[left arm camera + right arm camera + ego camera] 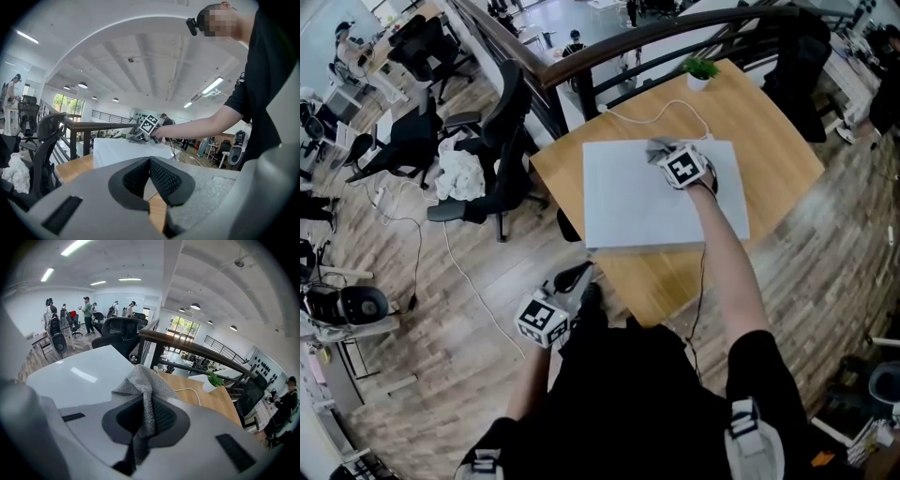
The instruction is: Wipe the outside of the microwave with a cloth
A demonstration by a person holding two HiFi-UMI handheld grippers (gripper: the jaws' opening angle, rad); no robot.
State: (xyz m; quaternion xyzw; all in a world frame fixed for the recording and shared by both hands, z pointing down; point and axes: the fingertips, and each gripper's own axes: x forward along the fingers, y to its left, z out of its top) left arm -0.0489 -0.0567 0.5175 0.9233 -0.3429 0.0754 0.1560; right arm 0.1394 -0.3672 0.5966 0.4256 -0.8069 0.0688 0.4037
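Note:
The white microwave (pixel 647 202) stands on a wooden table (pixel 778 141), seen from above. My right gripper (pixel 666 156) rests on its top near the far right corner, shut on a grey cloth (pixel 657 147). In the right gripper view the cloth (pixel 140 383) hangs pinched between the jaws, bunched against the microwave's glossy top (pixel 77 373). My left gripper (pixel 566 287) hangs low off the table's near left edge, shut and empty. In the left gripper view its gripper (pixel 150 164) points at the microwave's side (pixel 119 152).
A small potted plant (pixel 700 70) stands at the table's far edge, with a white cable (pixel 661 112) running along the tabletop behind the microwave. A dark railing (pixel 609 52) runs behind the table. Black office chairs (pixel 492 155) stand to the left on the wood floor.

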